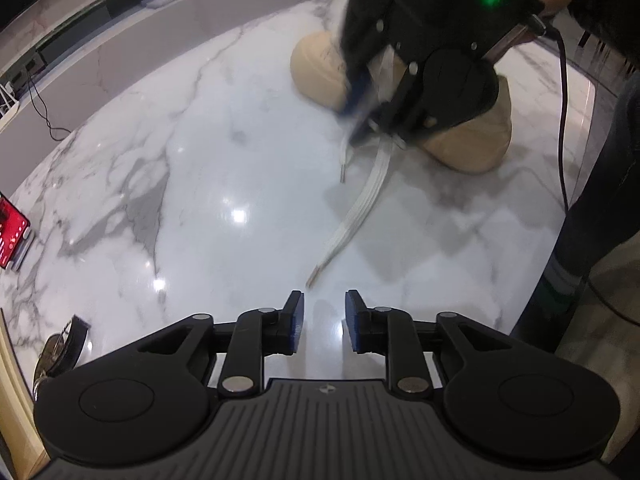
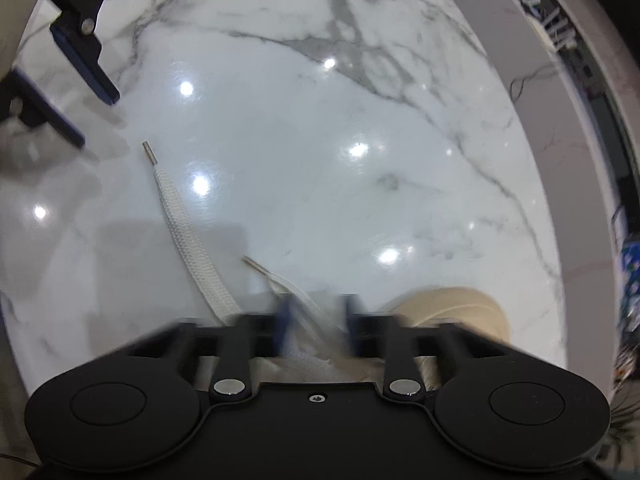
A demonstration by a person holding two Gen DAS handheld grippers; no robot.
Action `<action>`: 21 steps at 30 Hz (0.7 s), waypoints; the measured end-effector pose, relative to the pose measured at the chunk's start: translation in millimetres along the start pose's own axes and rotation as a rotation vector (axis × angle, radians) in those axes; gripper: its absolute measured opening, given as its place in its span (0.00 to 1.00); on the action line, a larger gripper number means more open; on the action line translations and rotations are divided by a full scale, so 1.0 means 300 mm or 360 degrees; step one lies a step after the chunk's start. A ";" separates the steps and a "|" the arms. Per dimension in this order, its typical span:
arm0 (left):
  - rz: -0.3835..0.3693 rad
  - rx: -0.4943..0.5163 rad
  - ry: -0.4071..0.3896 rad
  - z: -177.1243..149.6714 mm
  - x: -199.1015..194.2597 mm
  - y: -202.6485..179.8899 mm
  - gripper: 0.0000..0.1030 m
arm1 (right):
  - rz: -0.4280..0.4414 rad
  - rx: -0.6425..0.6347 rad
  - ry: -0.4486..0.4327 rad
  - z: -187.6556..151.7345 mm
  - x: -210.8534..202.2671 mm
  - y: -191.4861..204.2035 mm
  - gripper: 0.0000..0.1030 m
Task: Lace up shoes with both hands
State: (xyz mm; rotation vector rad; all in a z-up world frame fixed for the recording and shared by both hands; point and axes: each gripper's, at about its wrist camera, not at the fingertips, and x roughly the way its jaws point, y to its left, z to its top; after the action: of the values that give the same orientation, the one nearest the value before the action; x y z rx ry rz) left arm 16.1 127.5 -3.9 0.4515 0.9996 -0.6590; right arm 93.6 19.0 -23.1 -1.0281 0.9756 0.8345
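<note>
A beige shoe [image 1: 472, 144] lies on the white marble table [image 1: 200, 184], partly hidden behind my right gripper [image 1: 366, 120]. Two white lace ends trail from it: a long one [image 1: 360, 204] toward my left gripper and a short one [image 1: 345, 160]. My left gripper [image 1: 324, 320] is open and empty, low over the table just short of the long lace's tip. In the right wrist view my right gripper [image 2: 316, 320] is blurred, its jaws apart around the short lace [image 2: 296, 292] above the shoe [image 2: 460, 304]. The long lace [image 2: 184, 236] lies to the left. The left gripper's fingers [image 2: 86, 64] show at top left.
A phone with a red screen [image 1: 12, 236] stands at the table's left edge. Dark sunglasses [image 1: 60, 348] lie at the near left. A person's leg [image 1: 600, 208] and a black cable [image 1: 562, 120] are at the right edge. A low cabinet runs behind the table.
</note>
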 end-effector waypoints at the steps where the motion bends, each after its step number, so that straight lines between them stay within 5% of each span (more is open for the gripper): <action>1: -0.0001 0.0003 -0.0010 0.007 0.001 -0.003 0.32 | 0.0013 0.0057 -0.0028 -0.001 -0.016 -0.016 0.00; 10: -0.0078 0.0031 -0.0117 0.104 0.020 -0.061 0.32 | 0.0027 0.0401 -0.0277 -0.059 -0.174 -0.125 0.00; 21: -0.0089 -0.0163 -0.0448 0.318 0.038 -0.048 0.39 | 0.0118 0.0976 -0.0608 -0.239 -0.299 -0.303 0.00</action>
State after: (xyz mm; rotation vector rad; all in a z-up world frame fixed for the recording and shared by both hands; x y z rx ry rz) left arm 69.4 54.2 30.7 0.2331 0.7767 -0.6968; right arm 126.9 -86.0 73.2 -0.2934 0.8608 0.6921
